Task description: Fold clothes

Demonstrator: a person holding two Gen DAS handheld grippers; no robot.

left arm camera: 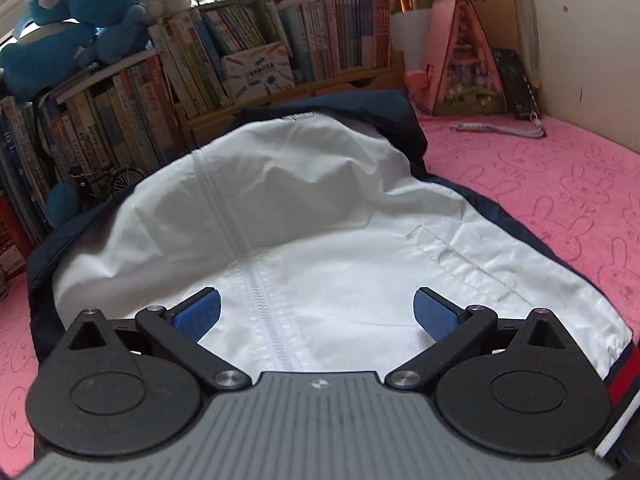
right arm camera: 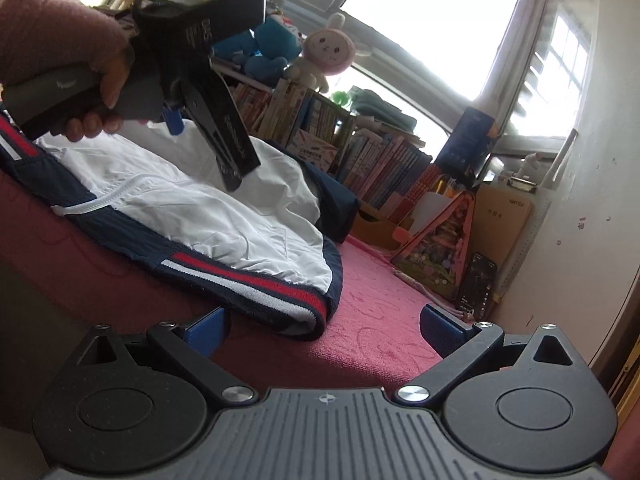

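The jacket (left arm camera: pixel 304 216) lay spread flat on the pink surface (left arm camera: pixel 540 184), white front up, likely so it could be folded. Its zipper (left arm camera: pixel 256 280) ran along its length, from the striped hem (right arm camera: pixel 248 284) at the near edge toward the bookshelf (left arm camera: pixel 240 60). The left gripper (left arm camera: pixel 316 312) hung above the hem, jaws wide apart and empty. The right gripper (right arm camera: pixel 324 328) waited off the jacket's corner, jaws likewise spread, holding nothing.

Only "SKIP" reads clearly, embossed beside the rabbits on the pink cover (left arm camera: pixel 580 184) (book spines and box labels are too blurred).
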